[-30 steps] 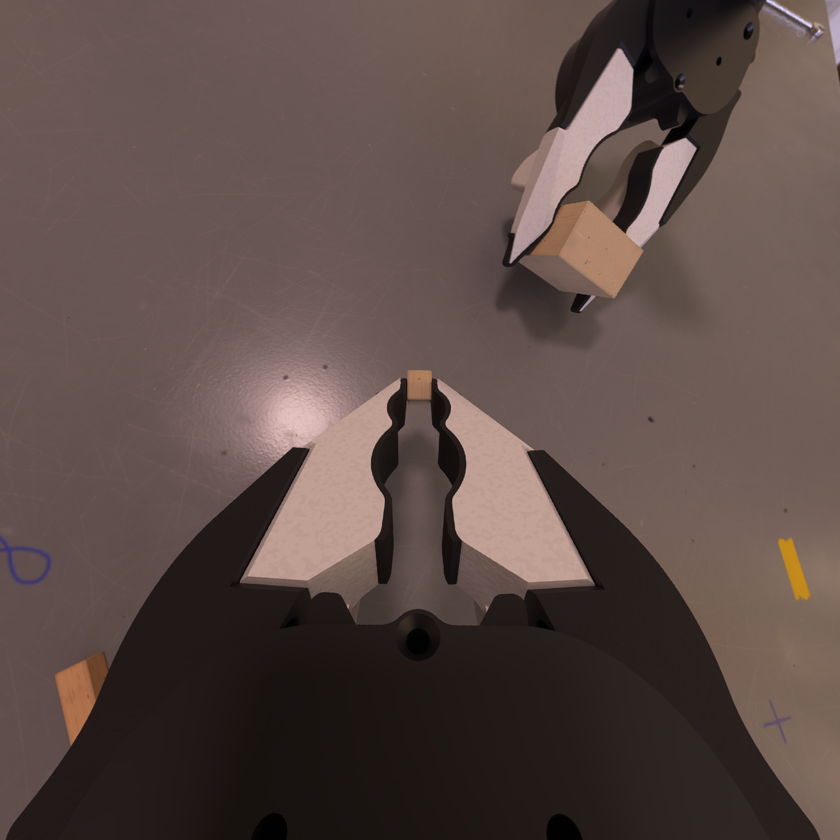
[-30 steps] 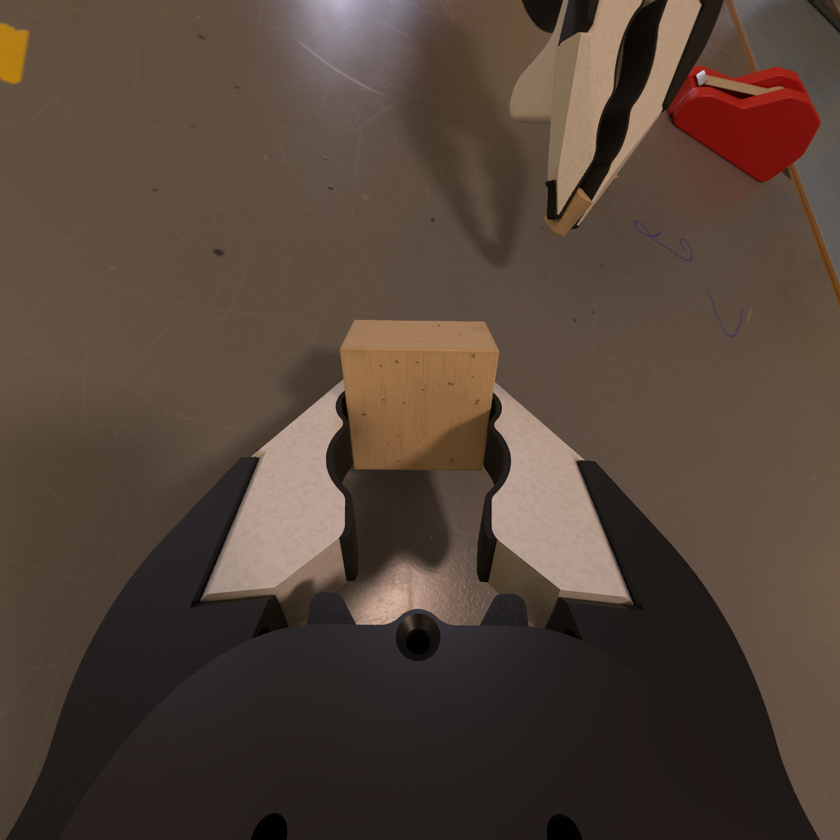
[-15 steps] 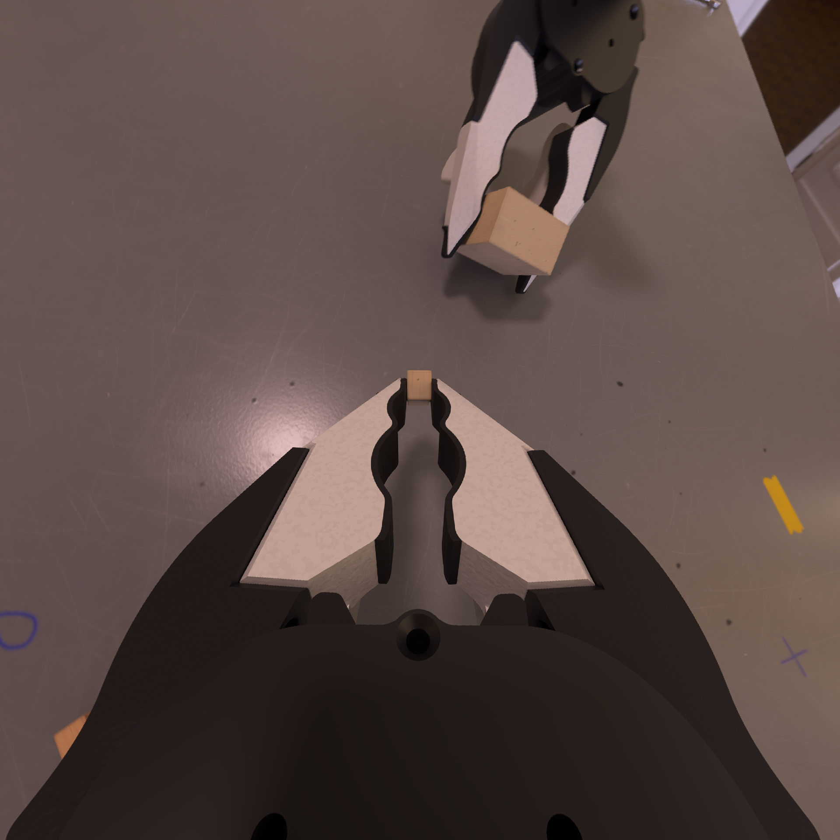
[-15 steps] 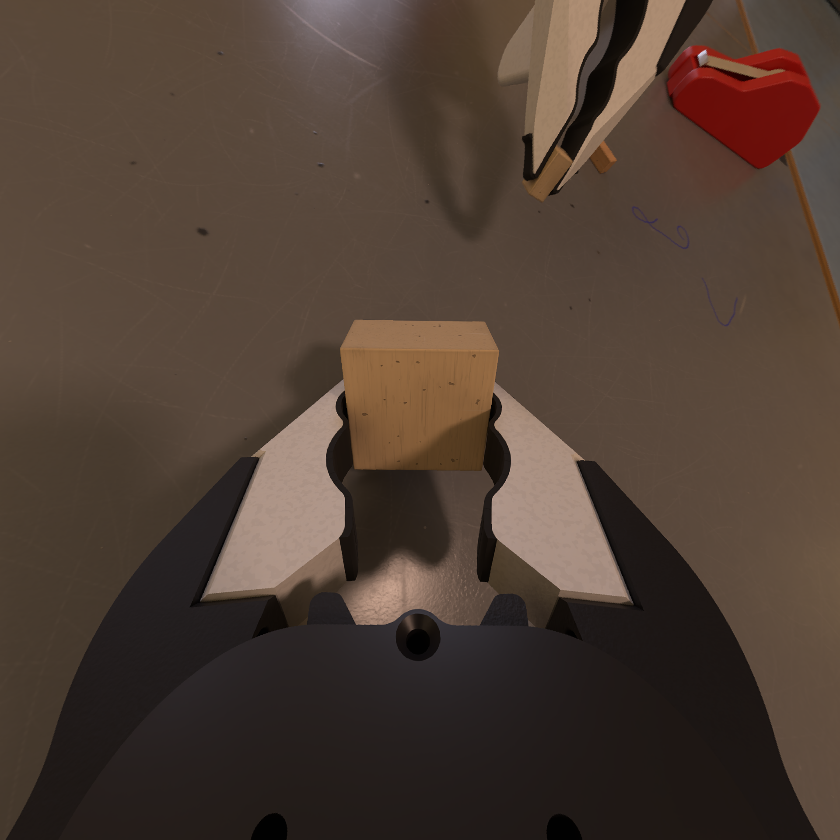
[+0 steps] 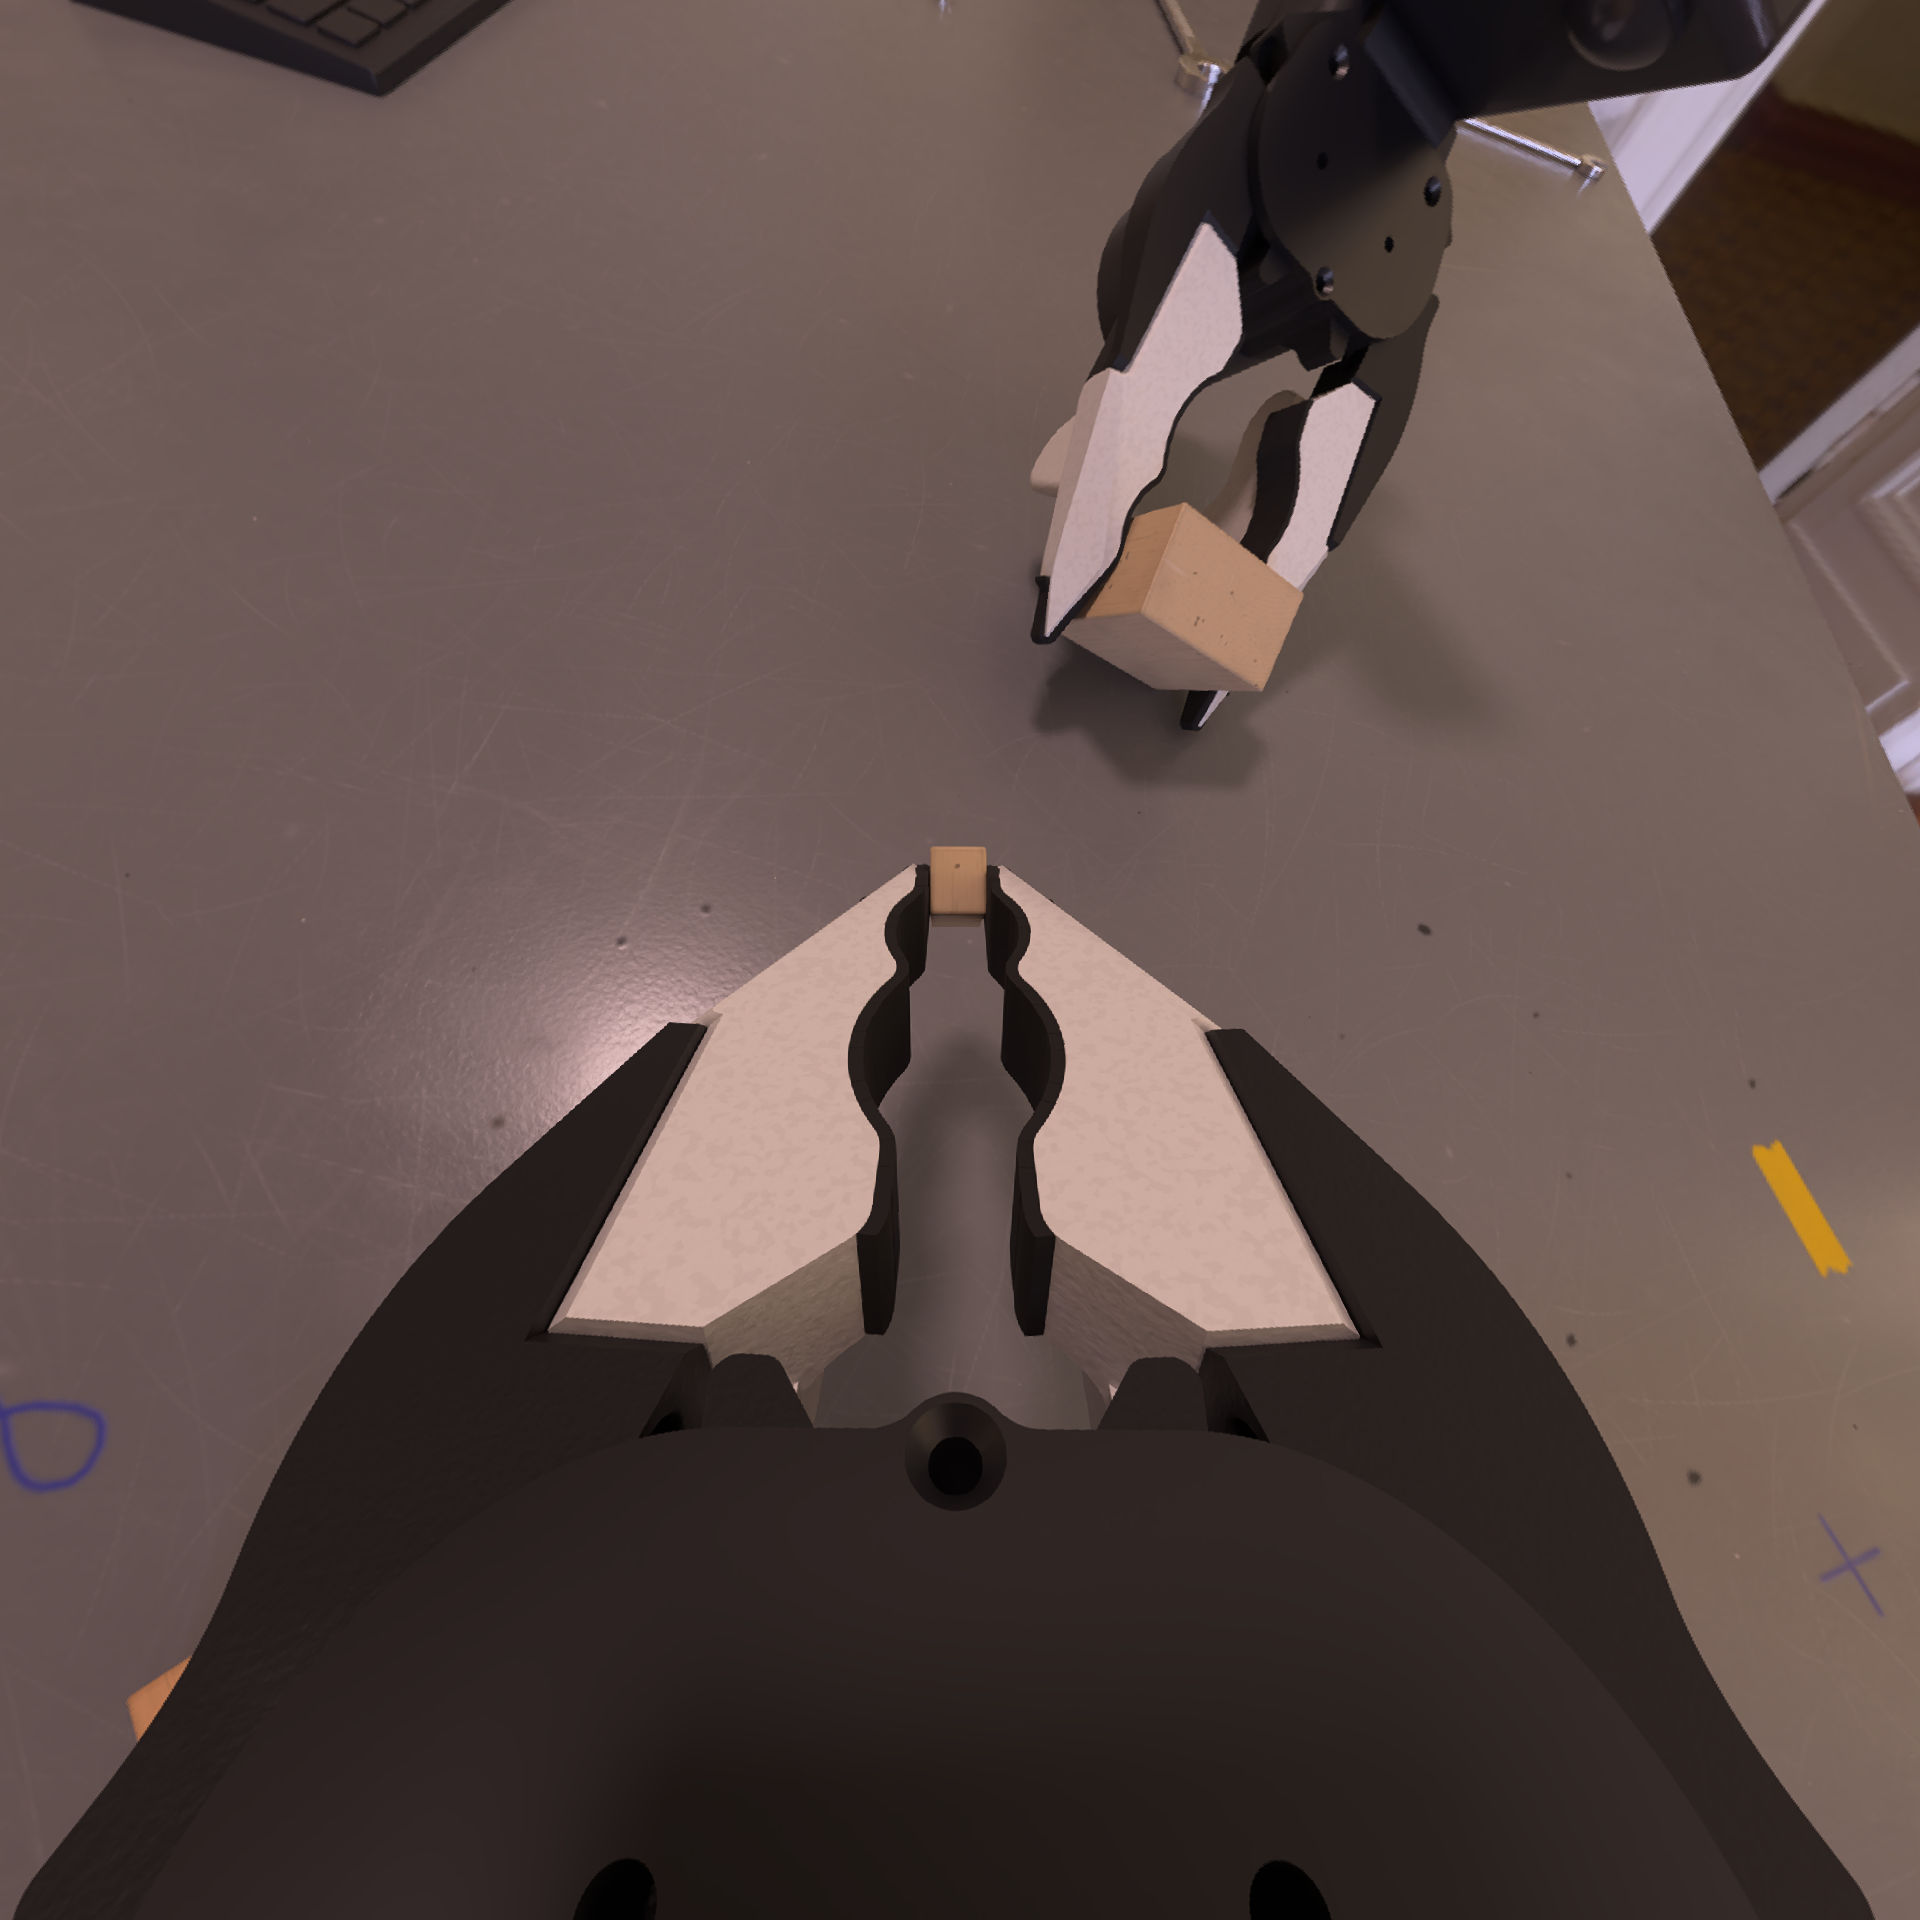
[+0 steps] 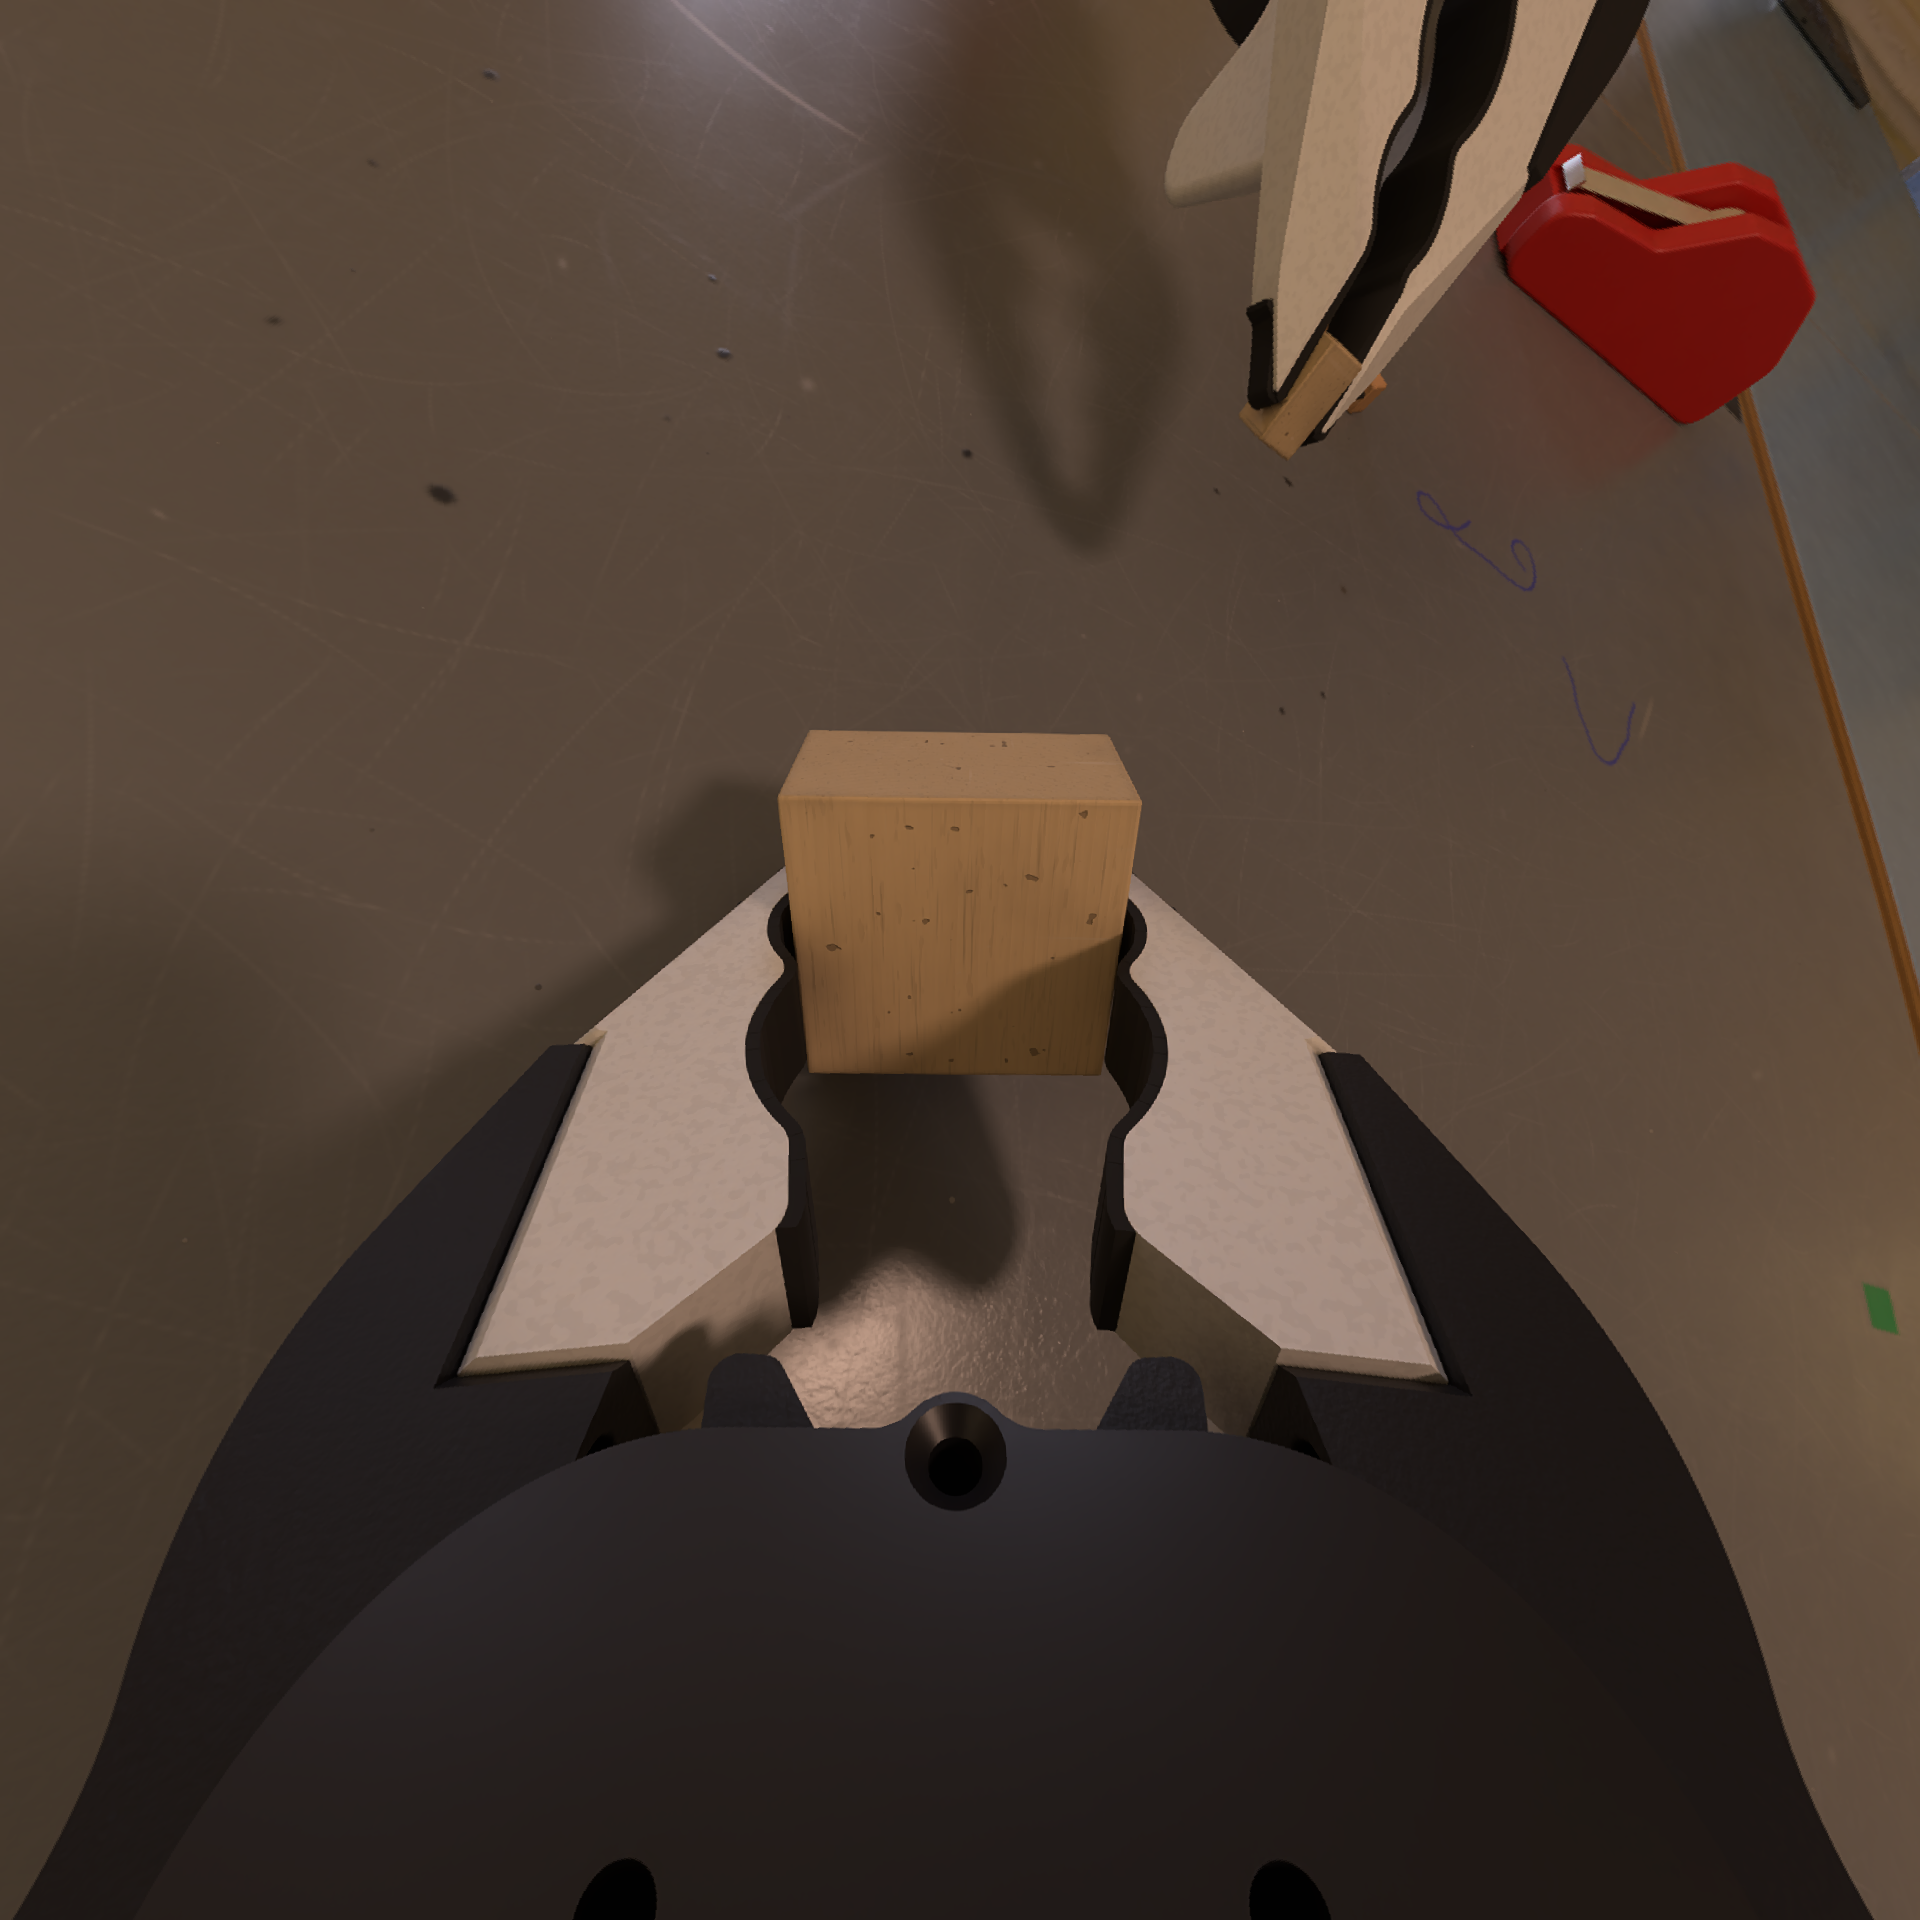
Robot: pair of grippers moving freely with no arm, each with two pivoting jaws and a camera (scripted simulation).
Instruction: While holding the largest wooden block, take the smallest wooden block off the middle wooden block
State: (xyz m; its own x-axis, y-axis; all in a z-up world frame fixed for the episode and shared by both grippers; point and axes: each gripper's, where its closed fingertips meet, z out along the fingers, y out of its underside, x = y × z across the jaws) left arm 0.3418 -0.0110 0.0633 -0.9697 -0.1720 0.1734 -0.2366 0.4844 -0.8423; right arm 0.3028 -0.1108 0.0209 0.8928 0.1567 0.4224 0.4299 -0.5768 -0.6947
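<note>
My left gripper point(image 5: 957, 883) is shut on the smallest wooden block point(image 5: 957, 879), a tiny cube pinched at the fingertips and held above the table. Only a corner of the middle block point(image 5: 156, 1704) shows, at the lower left edge of the left wrist view, apart from the small block. My right gripper point(image 6: 956, 914) is shut on the largest wooden block point(image 6: 956, 904). It also shows in the left wrist view point(image 5: 1127, 670), far right, holding the large block point(image 5: 1195, 597) just above the table. The right wrist view shows the left gripper point(image 6: 1294, 416) at the upper right.
The grey table point(image 5: 520, 520) has a black keyboard point(image 5: 312, 31) at the far left and a red tape dispenser point(image 6: 1662, 281) near the table edge point(image 6: 1829, 675). A yellow tape strip point(image 5: 1803, 1221) and blue pen marks lie on the surface.
My left gripper has carried the smallest block away from the middle block, which has slid to the corner of its view. The keyboard has come into view. The right gripper still holds the large block.
</note>
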